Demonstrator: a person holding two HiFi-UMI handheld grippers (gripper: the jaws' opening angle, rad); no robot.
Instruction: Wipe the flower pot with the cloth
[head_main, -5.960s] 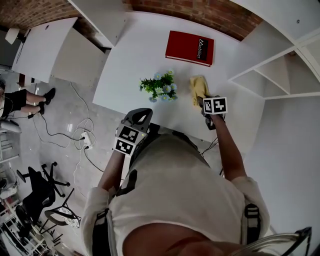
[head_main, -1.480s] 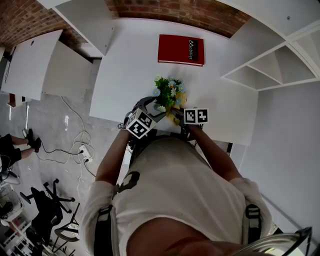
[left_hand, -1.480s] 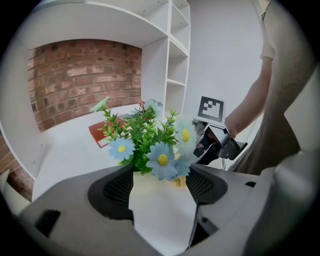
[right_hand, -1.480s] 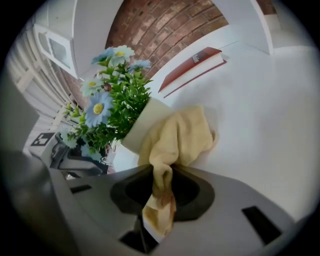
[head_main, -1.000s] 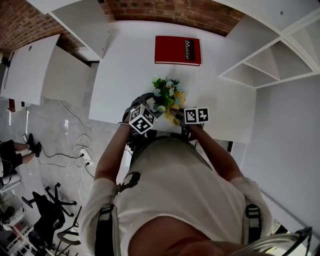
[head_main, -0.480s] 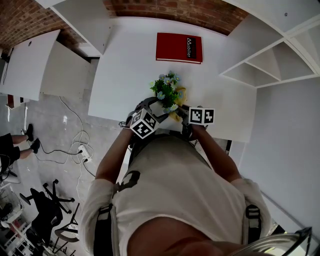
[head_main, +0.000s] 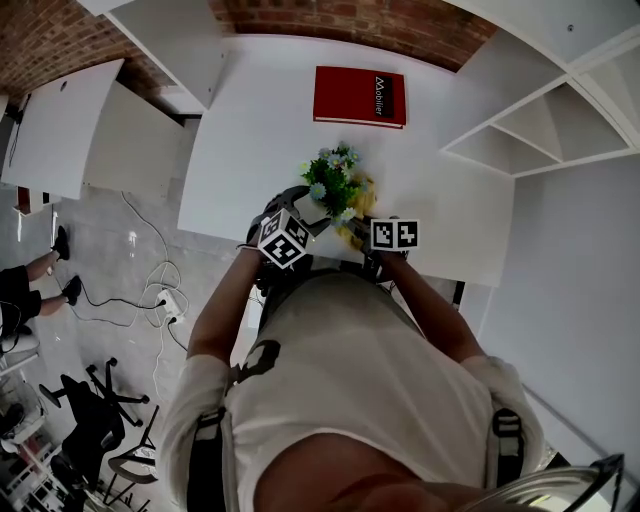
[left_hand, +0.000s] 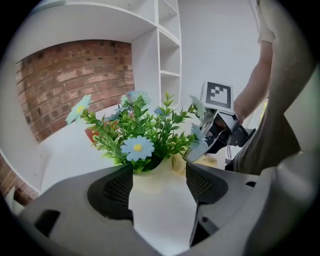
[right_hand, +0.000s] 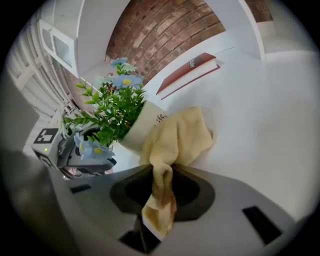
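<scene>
Bench (head_main: 250, 130), white, extends ahead of both hand-held grippers up to a brick wall (head_main: 400, 25). White shelf unit (head_main: 540, 140) stands off to the right of the right hand-held gripper (right_hand: 162, 172).

Red book (head_main: 360, 96) lies flat on the bench, well beyond both sets of jaws, near the wall.

Flower pot (left_hand: 160, 200), white, sits directly between the jaws of the left hand-held gripper (left_hand: 159, 175). Both pads press on its sides, so this tool is clamped on the pot. Green plant with pale blue flowers (left_hand: 145, 135) rises from the rim just past the fingertips. From the right gripper view the pot leans, mouth tipped toward the left tool. Whether its base touches the bench cannot be told.

Right hand-held gripper sits just right of the pot, close beside the left one. Its jaws stand nearly together, pinching a bunched fold of the cloth (right_hand: 175, 137).

Cloth is pale yellow. Its gathered tail hangs back between the jaws, and its loose part spreads out beyond the fingertips and lies against the pot's side wall, just below the leaves.
</scene>
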